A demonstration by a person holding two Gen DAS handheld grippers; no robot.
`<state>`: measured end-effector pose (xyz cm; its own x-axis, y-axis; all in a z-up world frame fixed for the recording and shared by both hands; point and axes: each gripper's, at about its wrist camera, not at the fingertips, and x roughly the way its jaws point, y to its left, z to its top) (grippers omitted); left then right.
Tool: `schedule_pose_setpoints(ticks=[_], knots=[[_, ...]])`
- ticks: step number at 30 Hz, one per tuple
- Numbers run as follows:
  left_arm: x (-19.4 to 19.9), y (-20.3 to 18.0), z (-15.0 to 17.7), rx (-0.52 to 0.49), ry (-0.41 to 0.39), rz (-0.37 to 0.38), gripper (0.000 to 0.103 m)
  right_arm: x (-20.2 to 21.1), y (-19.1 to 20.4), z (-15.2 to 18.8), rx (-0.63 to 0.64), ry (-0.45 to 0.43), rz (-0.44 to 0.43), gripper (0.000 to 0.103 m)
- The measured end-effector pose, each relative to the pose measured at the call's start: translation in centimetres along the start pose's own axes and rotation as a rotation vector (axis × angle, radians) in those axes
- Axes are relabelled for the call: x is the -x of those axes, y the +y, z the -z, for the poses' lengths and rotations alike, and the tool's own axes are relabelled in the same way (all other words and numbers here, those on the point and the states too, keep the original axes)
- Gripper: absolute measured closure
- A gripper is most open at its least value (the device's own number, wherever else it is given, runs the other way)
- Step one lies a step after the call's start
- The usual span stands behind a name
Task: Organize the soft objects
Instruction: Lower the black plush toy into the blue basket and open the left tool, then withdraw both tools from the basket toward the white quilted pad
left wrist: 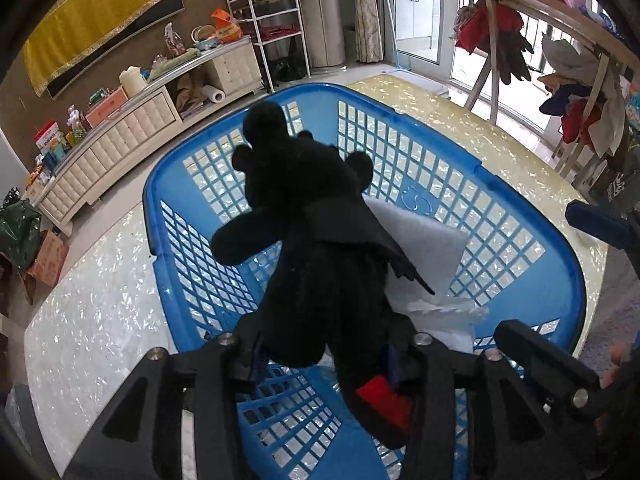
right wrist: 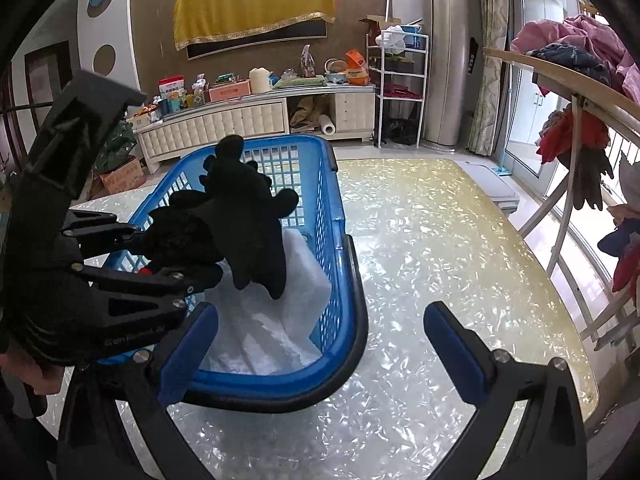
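- A black plush toy [left wrist: 316, 216] is hanging over the blue basket [left wrist: 560, 280], its rounded limbs spreading outward and a flat, dark, wing-like flap sticking out from one side.
- Its fur is looking matte and deep black, with a small red patch [left wrist: 384, 400] showing at the end nearest the camera.
- The left gripper [right wrist: 176, 252] is reaching over the basket with the toy's near end lying between its fingers; whether the pads are pressing on the plush I cannot tell.
- The toy's lower limbs are dangling just above a white padded sheet [right wrist: 304, 276] lying inside the basket, beside crinkled clear plastic [right wrist: 248, 340].
- The right gripper [right wrist: 320, 344] is hovering with its blue-padded fingers [right wrist: 452, 344] spread wide and holding nothing, straddling the basket's near corner above the glossy table [right wrist: 440, 260].
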<state>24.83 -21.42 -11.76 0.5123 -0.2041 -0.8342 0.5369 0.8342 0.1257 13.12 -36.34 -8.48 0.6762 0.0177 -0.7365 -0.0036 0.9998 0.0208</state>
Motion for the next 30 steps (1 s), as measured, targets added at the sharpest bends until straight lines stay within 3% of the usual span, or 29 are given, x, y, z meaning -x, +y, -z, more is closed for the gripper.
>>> schedule_pose_setpoints(ticks=[1, 6, 11, 18, 30], knots=[[0.0, -0.1, -0.1, 0.0, -0.002, -0.001, 0.056, 0.0, 0.0, 0.0, 0.001, 0.001, 0.001, 0.0], [0.9, -0.1, -0.3, 0.012, -0.042, -0.032, 0.024, 0.5, -0.6, 0.0, -0.017, 0.001, 0.001, 0.0], [2.3, 0.8, -0.2, 0.031, -0.064, -0.019, 0.02, 1.4, -0.3, -0.3, -0.016, -0.014, 0.024, 0.0], [5.8, 1.5, 1.3, 0.054, -0.128, -0.055, 0.004, 3.4, 1.1, -0.7, -0.02, -0.032, 0.034, 0.0], [11.8, 5.4, 7.0, 0.17, -0.16, -0.099, 0.001, 7.1, 6.0, -0.4, 0.008, -0.068, 0.014, 0.0]])
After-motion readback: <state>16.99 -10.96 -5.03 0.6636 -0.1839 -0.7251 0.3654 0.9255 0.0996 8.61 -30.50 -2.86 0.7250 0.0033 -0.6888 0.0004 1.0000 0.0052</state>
